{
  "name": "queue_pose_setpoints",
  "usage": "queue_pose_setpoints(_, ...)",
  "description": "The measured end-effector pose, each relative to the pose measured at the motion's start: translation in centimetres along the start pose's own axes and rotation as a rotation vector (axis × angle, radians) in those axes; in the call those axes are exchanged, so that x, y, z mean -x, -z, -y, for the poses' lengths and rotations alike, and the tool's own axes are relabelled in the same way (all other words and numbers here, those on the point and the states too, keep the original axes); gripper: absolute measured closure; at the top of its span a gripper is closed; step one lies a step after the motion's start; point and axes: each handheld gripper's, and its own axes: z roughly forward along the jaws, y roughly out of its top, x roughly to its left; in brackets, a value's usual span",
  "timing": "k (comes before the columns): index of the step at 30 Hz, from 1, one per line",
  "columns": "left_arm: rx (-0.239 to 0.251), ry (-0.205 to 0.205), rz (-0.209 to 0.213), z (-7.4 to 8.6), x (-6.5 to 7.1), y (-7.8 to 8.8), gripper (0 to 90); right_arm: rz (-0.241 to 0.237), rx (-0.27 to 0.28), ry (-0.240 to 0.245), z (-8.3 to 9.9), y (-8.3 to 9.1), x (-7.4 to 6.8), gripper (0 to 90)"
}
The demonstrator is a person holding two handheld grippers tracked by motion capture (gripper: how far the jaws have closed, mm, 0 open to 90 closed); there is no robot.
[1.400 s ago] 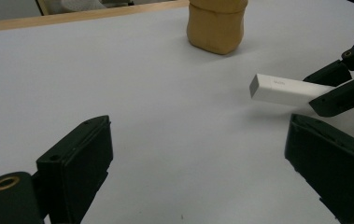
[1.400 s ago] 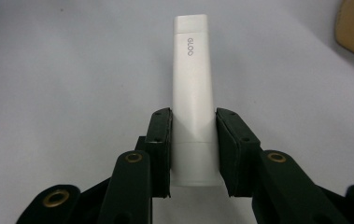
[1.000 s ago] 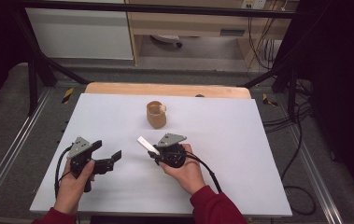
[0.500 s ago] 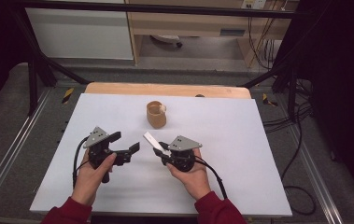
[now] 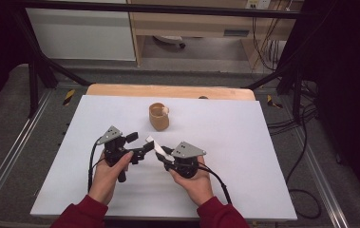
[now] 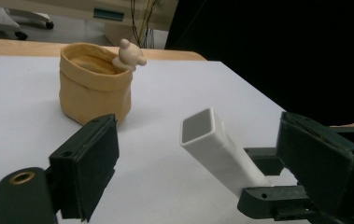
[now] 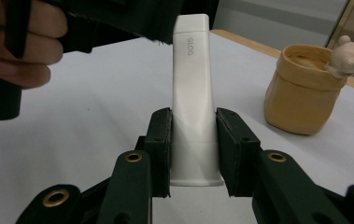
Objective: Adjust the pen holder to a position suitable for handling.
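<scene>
Near the front edge of the white table (image 5: pixel 244 190), two hands come in from the bottom, and the table top is bare on both sides of them. The right gripper (image 5: pixel 164 159) is closed tight on the wide end of a white tube (image 7: pixel 192 93), with one black pad pressed on each side. The tube sticks out up and to the left, off the table. The left gripper (image 5: pixel 139 145) is wide open, and the far end of the tube sits right at its gap; in the left gripper view, the tube (image 6: pixel 216 147) lies between the two jaws, not touching either. A second ago the grippers were farther apart and the left one was more to the left. Farther back, near the middle of the table, stands a small tan pot (image 5: pixel 159 117) with a little bear (image 6: pixel 129 53) on its rim. Past it is a wooden edge (image 5: pixel 120 90).
</scene>
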Motion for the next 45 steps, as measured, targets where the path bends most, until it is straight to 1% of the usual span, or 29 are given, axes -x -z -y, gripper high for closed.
queue_pose_setpoints(2, -0.001, 0.001, 0.0, 0.2, -0.1, -0.1, 15.8, -0.004, 0.003, 0.001, 0.0, 0.0, -0.2, 67.4)
queue_pose_setpoints(4, 0.002, 0.019, 0.002, 0.3, -0.1, -0.1, 18.1, -0.007, 0.004, 0.006, 0.0, -0.1, -0.3, 67.5)
queue_pose_setpoints(7, 0.001, 0.032, 0.015, 0.5, -0.2, -0.2, 20.8, -0.008, 0.013, 0.011, -0.1, -0.2, -0.5, 67.5)
queue_pose_setpoints(11, 0.007, 0.072, 0.042, 0.6, -0.3, -0.2, 24.7, -0.007, 0.024, 0.008, -0.1, -0.2, -0.7, 67.5)
queue_pose_setpoints(16, 0.015, 0.094, 0.059, 0.6, -0.5, -0.1, 29.1, -0.008, 0.037, 0.005, -0.2, -0.4, -0.8, 67.5)
queue_pose_setpoints(19, 0.022, 0.114, 0.067, 0.7, -0.5, -0.1, 34.9, -0.011, 0.04, 0.006, -0.3, -0.5, -1.0, 67.4)
queue_pose_setpoints(23, 0.014, 0.14, 0.084, 0.9, -0.6, -0.2, 40.8, -0.014, 0.045, 0.007, -0.3, -0.6, -1.2, 67.4)
queue_pose_setpoints(29, 0.035, 0.172, 0.101, 0.9, -0.7, -0.1, 52.6, -0.02, 0.039, 0.009, -0.2, -0.8, -1.5, 67.4)
queue_pose_setpoints(34, 0.051, 0.208, 0.106, 0.9, -0.9, 0.1, 58.4, -0.023, 0.038, 0.007, -0.2, -0.9, -1.5, 67.4)
queue_pose_setpoints(38, 0.057, 0.22, 0.114, 0.9, -0.9, 0.1, 59.3, -0.026, 0.039, 0.003, -0.1, -1.0, -1.5, 67.4)
queue_pose_setpoints(45, 0.057, 0.224, 0.114, 0.9, -0.9, 0.2, 59.2, -0.029, 0.036, 0.001, -0.1, -1.1, -1.5, 67.4)
